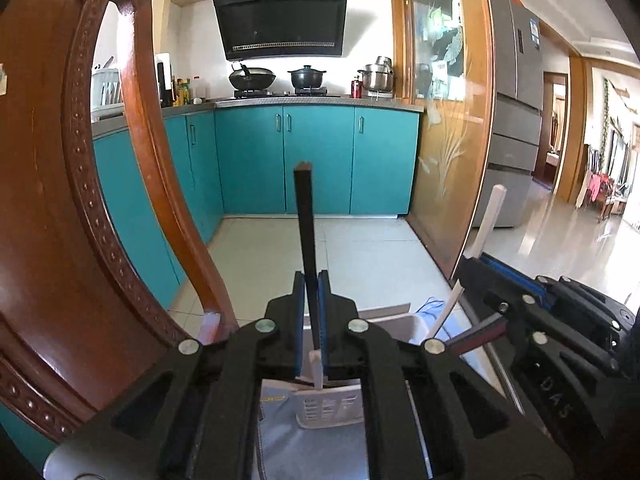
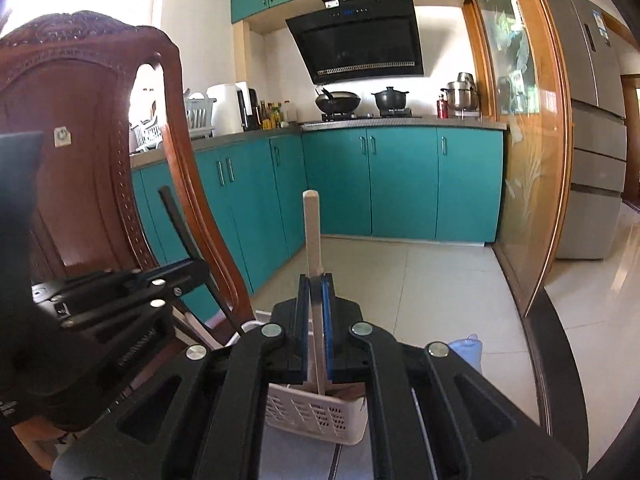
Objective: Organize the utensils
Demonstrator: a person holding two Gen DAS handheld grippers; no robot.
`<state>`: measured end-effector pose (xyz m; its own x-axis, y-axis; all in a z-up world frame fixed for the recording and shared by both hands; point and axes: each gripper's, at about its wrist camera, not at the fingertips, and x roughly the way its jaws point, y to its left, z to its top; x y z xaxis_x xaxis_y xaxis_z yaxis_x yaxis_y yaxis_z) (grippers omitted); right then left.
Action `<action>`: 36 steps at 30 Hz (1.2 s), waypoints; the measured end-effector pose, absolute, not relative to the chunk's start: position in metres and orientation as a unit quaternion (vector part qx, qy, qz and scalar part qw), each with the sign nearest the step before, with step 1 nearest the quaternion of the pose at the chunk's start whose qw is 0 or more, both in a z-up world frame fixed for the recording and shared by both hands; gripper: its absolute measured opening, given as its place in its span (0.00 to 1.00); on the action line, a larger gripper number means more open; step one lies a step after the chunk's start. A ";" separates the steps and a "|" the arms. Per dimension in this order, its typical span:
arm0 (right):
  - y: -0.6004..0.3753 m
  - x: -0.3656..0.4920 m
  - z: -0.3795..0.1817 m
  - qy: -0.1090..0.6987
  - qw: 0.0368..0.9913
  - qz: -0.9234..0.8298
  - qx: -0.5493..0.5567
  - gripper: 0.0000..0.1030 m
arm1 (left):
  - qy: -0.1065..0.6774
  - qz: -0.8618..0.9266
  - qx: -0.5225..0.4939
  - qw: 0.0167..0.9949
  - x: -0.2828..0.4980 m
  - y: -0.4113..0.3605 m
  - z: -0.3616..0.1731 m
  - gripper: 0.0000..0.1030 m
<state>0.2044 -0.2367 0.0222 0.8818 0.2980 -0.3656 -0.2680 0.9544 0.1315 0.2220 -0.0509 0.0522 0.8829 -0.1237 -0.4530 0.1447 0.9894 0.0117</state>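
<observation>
My left gripper (image 1: 311, 280) is shut on a black utensil handle (image 1: 306, 224) that stands upright between its fingers; its pale lower end hangs over a white perforated basket (image 1: 328, 408). My right gripper (image 2: 317, 282) is shut on a cream utensil handle (image 2: 312, 232), also upright, above the white basket (image 2: 316, 414). The right gripper with its cream utensil (image 1: 490, 216) shows at the right of the left wrist view. The left gripper with the black utensil (image 2: 180, 228) shows at the left of the right wrist view.
A carved wooden chair back (image 1: 52, 184) stands close on the left, also in the right wrist view (image 2: 88, 160). Teal kitchen cabinets (image 1: 316, 156) and a stove with pots are beyond. A glass sliding door (image 1: 448, 120) is on the right. A grey-blue cloth (image 1: 312, 452) lies under the basket.
</observation>
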 end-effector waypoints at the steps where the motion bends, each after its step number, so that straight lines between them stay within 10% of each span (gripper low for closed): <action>1: -0.236 0.204 0.020 0.196 0.969 0.147 0.039 0.07 | 0.231 -0.068 0.026 0.970 0.221 -0.051 0.050 0.07; 12: -0.239 0.176 0.030 0.167 0.974 0.145 0.042 0.21 | 0.210 -0.063 0.038 0.975 0.209 -0.051 0.055 0.17; 16: -0.249 0.137 0.043 0.124 0.980 0.148 0.048 0.52 | 0.188 -0.056 0.038 0.980 0.185 -0.045 0.063 0.33; 21: -0.266 0.072 0.036 0.096 0.983 0.151 0.037 0.97 | 0.157 -0.027 0.050 0.986 0.138 -0.038 0.057 0.77; 25: -0.284 0.028 0.005 0.109 0.985 0.127 0.031 0.97 | 0.147 -0.027 0.049 0.987 0.091 -0.030 0.037 0.95; 36: -0.279 -0.031 -0.034 0.164 0.983 0.085 -0.007 0.97 | 0.178 -0.059 0.032 0.982 -0.005 -0.025 -0.009 0.96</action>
<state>-0.0314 -0.2793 -0.0343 0.9319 0.1656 -0.3227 -0.1705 0.9853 0.0132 -0.0049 -0.0249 -0.0085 0.9294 -0.1045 -0.3540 0.1271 0.9910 0.0412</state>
